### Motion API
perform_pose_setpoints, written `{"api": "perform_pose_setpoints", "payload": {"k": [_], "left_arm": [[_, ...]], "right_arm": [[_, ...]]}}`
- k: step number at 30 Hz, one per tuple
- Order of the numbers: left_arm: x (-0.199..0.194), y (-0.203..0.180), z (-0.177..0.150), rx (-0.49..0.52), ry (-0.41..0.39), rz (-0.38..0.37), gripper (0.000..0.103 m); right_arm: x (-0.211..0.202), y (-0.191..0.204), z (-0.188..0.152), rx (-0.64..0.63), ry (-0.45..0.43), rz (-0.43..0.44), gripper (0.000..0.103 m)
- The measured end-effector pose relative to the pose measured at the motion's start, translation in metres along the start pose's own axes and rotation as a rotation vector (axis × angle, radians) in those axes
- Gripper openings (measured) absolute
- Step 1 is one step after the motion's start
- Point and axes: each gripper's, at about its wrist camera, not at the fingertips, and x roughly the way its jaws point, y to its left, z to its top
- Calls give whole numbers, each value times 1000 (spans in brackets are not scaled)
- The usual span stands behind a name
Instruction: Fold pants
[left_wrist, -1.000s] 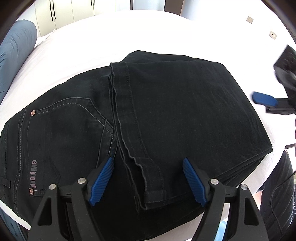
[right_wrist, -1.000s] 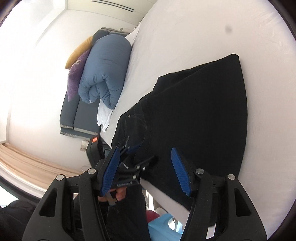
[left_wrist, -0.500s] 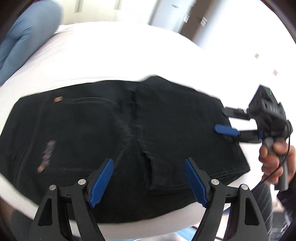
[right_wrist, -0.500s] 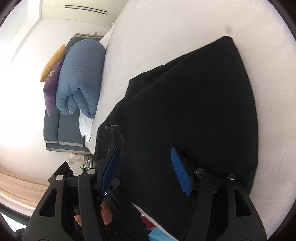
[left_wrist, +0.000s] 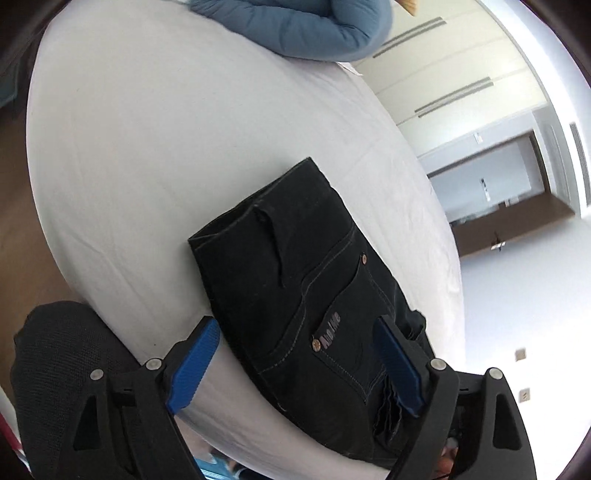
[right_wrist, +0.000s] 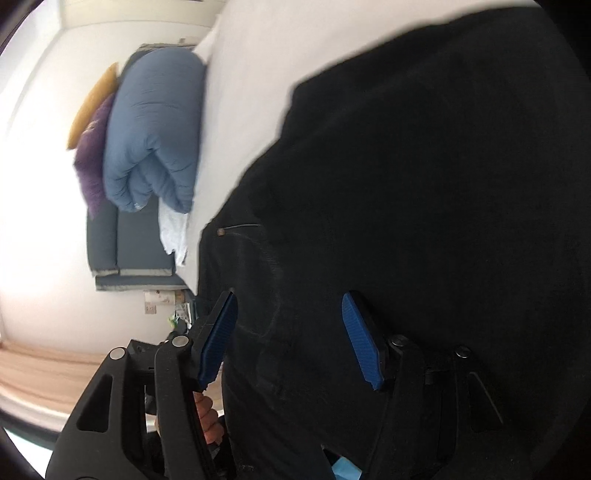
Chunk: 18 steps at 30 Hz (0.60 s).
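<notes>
The black jeans (left_wrist: 306, 280) lie folded on the white bed (left_wrist: 147, 155), back pocket with a silver logo facing up. My left gripper (left_wrist: 295, 365) is open, its blue pads on either side of the pocket end near the bed's edge, holding nothing. In the right wrist view the jeans (right_wrist: 424, 184) fill most of the frame, close and blurred. My right gripper (right_wrist: 291, 339) is open just over the dark cloth, with no cloth between the pads.
A rolled blue duvet (right_wrist: 155, 133) with purple and yellow cushions (right_wrist: 92, 122) lies at the bed's far end, also visible in the left wrist view (left_wrist: 295, 26). A grey sofa (right_wrist: 129, 243) stands by the wall. White wardrobes (left_wrist: 443, 74) and a doorway are beyond the bed.
My left gripper has swung round to the waist and pocket end of the jeans. My right gripper has moved much closer over the cloth. Both stay open.
</notes>
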Motion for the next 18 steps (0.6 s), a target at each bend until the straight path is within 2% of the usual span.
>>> {"api": "perform_pose_setpoints", "payload": {"k": [2, 8, 10, 18], "left_arm": [[3, 9, 2, -61, 4, -17, 86], [12, 26, 12, -135, -2, -44, 88], [18, 19, 5, -147, -4, -54, 88], [31, 37, 16, -253, -3, -150, 89]], "right_arm": [[-2, 0, -1, 13, -25, 26, 57], [-2, 3, -1, 12, -14, 14, 57], [-2, 5, -2, 9, -15, 7, 57], [-3, 4, 0, 12, -24, 4, 57]]}}
